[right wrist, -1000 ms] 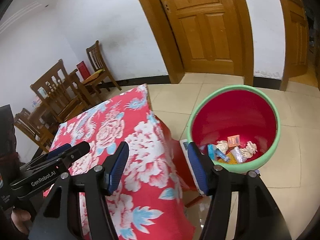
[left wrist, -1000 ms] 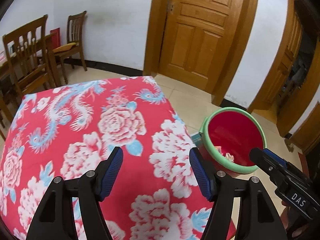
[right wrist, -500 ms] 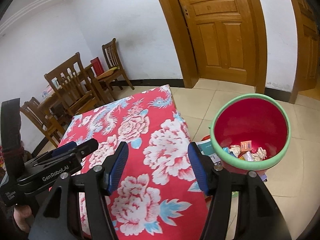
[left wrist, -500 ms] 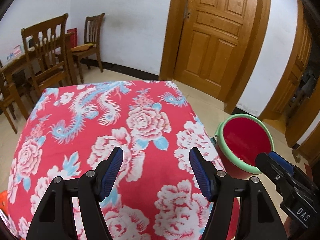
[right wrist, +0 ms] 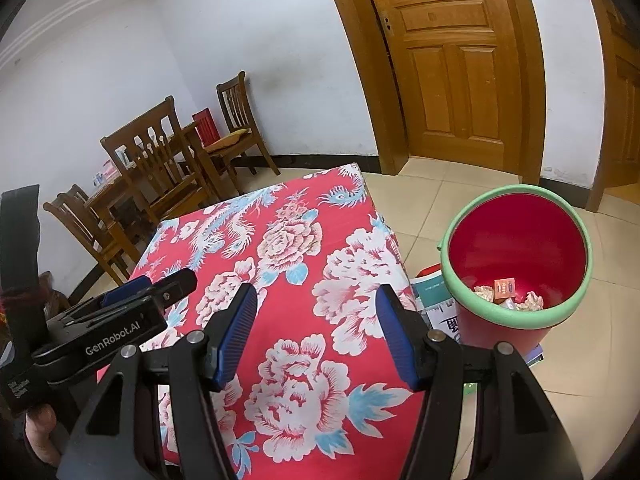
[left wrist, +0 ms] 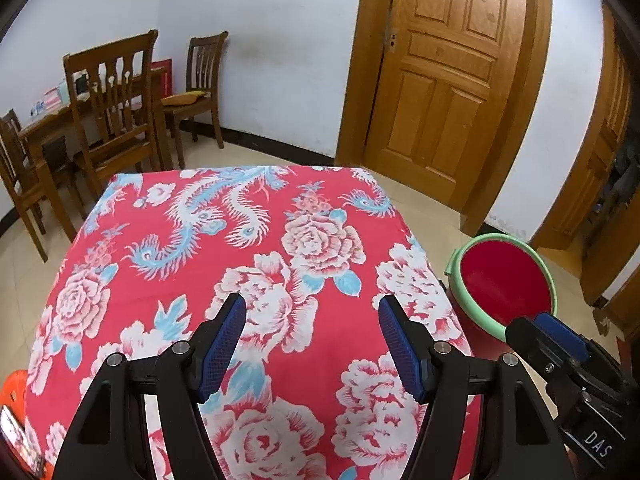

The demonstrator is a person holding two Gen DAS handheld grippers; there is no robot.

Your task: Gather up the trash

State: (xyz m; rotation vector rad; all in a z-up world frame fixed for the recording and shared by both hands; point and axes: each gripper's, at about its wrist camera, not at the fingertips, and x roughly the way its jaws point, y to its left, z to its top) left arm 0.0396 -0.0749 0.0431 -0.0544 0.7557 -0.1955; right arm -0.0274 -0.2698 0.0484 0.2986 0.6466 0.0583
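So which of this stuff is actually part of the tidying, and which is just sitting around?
Part of the job:
- red bin with green rim
- crumpled paper and wrappers inside it
- left gripper, open, empty
- right gripper, open, empty

Just there:
- floral tablecloth
- wooden chairs
- wooden door
- papers beside the bin

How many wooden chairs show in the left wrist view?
3. One chair stands at the dining table's near side, one against the back wall, one at the left edge, partly cut off. More may be hidden behind the table.
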